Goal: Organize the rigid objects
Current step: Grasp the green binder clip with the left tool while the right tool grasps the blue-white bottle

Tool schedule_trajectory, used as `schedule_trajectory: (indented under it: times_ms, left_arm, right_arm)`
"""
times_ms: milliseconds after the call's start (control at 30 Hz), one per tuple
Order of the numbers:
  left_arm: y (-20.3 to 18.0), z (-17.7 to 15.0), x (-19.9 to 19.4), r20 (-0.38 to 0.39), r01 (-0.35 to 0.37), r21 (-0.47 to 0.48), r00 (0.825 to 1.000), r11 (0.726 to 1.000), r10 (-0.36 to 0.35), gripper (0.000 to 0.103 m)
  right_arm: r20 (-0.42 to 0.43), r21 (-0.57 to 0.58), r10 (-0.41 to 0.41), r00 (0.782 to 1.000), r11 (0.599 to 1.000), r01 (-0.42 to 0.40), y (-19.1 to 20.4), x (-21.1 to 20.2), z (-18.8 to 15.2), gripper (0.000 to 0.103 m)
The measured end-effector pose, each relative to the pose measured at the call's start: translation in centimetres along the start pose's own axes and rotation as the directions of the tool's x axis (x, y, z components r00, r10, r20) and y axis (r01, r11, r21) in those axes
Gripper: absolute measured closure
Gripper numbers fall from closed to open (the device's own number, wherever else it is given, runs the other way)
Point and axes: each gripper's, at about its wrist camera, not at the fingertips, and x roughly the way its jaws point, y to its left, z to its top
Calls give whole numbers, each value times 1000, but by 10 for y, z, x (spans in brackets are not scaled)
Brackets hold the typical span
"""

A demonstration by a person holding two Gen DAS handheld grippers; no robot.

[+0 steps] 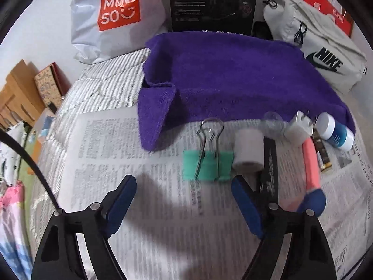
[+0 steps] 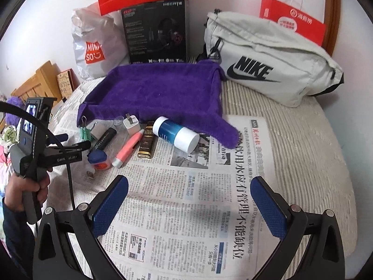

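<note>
Newspaper (image 1: 144, 140) under green binder clip (image 1: 208, 165)

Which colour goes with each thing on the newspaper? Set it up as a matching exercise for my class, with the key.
Things:
1. binder clip
2. towel
3. pen
4. bottle

Colours:
A. purple
B. blue and white
C. green
D. pink

Pairs: 1-C, 2-A, 3-D, 4-B
</note>
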Motion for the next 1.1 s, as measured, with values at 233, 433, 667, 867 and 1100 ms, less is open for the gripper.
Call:
schedule_trajectory:
  times_ms: [233, 433, 667, 867, 1100]
  left_arm:
    - [-4, 5, 7, 35, 16, -10, 999, 1000, -16, 27]
    - [-6, 1, 2, 89, 57, 15, 994, 998, -58, 64]
    - [-1, -8, -3, 100, 59, 29, 993, 998, -62, 64]
    - [0, -13, -4, 112, 57, 31, 992, 998, -60, 64]
    - [-1, -13, -5, 110, 61, 29, 992, 998, -64, 64]
  right_arm:
    - [-54, 5, 21, 998, 1000, -21, 3, 29, 0, 0]
    - [-77, 5, 31, 997, 1000, -31, 2, 44, 1, 0]
    - [-58, -28, 31, 998, 999, -33, -12, 62, 14, 0]
    - [-58, -136, 50, 997, 989, -57, -12, 87, 35, 5]
    - [-35, -292, 84, 996, 952, -91, 11, 113, 48, 13]
